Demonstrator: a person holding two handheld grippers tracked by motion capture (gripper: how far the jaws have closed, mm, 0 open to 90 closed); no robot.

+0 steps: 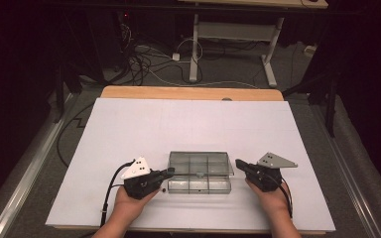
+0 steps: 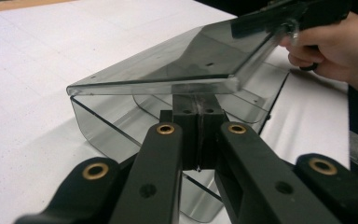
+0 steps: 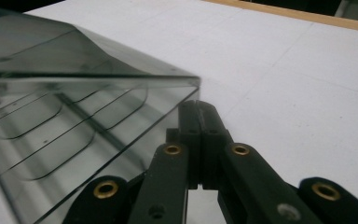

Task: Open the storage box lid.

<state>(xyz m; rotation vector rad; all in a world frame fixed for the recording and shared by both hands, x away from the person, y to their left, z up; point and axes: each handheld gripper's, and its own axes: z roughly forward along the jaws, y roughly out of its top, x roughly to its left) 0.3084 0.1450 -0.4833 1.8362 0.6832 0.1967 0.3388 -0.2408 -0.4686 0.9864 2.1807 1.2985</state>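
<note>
Table (image 1: pixel 129 129): a white sheet covers most of the lower half of the high view, with a strip of wood showing along its far edge, just above the centre of the frame.

Floor: grey, around the table in the high view; a tangle of cables (image 1: pixel 144 62) lies at the upper centre, and the white legs of another table (image 1: pixel 194 49) stand above them.

Clear box (image 1: pixel 198 184): a smoky transparent compartment box, lower centre of the high view, on the white sheet near the person's edge. Dividers show inside it.

Lid (image 1: pixel 201 163): the box's clear lid is lifted and tilted, not flat on the box. In the left gripper view it crosses the upper middle of the frame as a slanted pane (image 2: pixel 186 60); in the right gripper view it covers the left half (image 3: pixel 51 84).

Left gripper (image 1: pixel 170 172): lower left of centre in the high view, held in a hand (image 1: pixel 129 203), its tip at the left end of the box. In its own view the jaws are together with nothing between them, just under the lid's near edge (image 2: pixel 198 135).

Right gripper (image 1: pixel 239 163): lower right of centre in the high view, held in a hand (image 1: pixel 273 201), its tip at the right end of the lid. In its own view the jaws are pressed together, bare, just below the lid's corner (image 3: pixel 198 140).

Small dark speck (image 1: pixel 164 189): on the sheet just left of the box; too small to tell what it is.
</note>
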